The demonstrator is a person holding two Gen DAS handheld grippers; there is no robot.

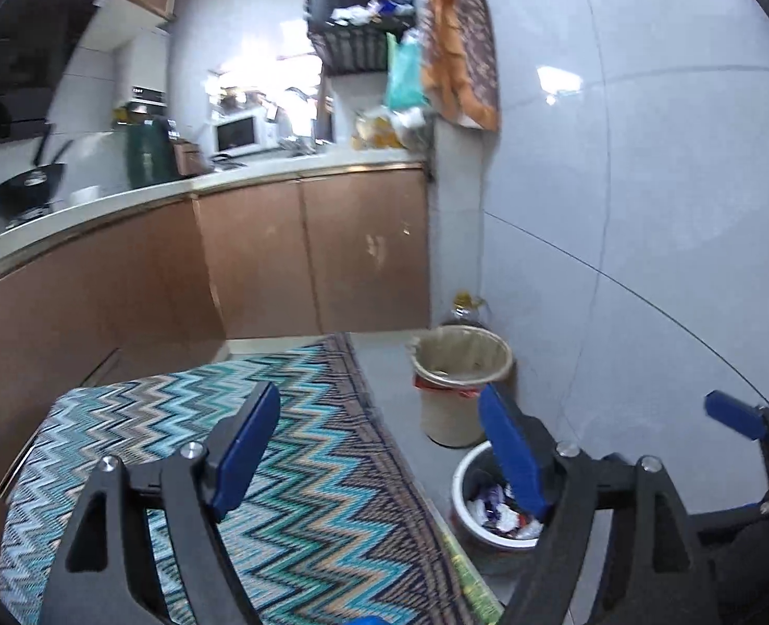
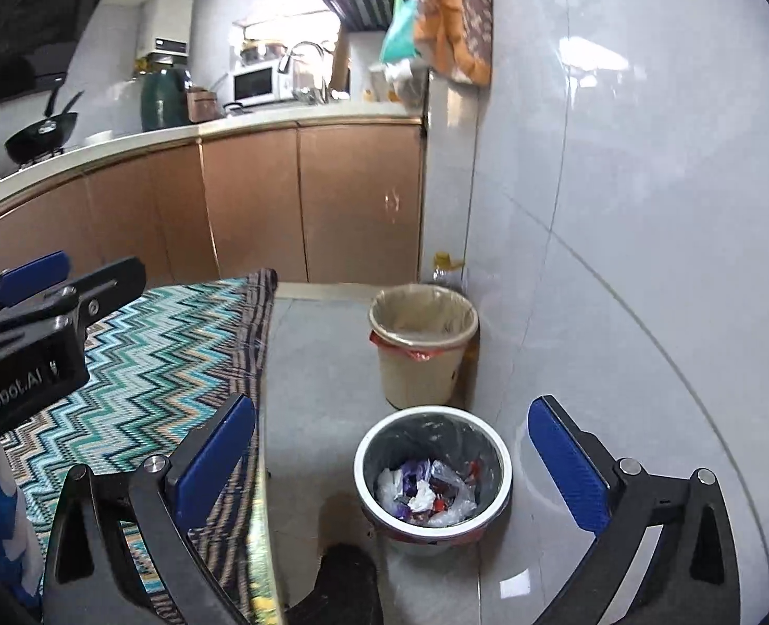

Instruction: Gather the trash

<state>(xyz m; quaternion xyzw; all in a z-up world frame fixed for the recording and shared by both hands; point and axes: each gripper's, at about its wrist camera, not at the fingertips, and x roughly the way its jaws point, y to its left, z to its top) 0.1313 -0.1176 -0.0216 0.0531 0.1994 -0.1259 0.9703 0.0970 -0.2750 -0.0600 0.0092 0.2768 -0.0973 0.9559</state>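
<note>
Trash (image 2: 429, 495), a heap of crumpled wrappers and plastic, lies inside the small steel bin (image 2: 433, 469) on the floor, lower centre of the right wrist view. Just behind it stands a beige lined bin (image 2: 422, 344) against the tiled wall (image 2: 619, 208). Right tongs (image 2: 392, 461) and left tongs (image 1: 379, 450) are both released, holding nothing. A zigzag cloth (image 1: 280, 469) covers the surface at lower left.

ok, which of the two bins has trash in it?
The silver-rimmed bin nearer the camera, holding wrappers and crumpled plastic. The beige bin behind it, by the wall, shows only its liner.
</note>
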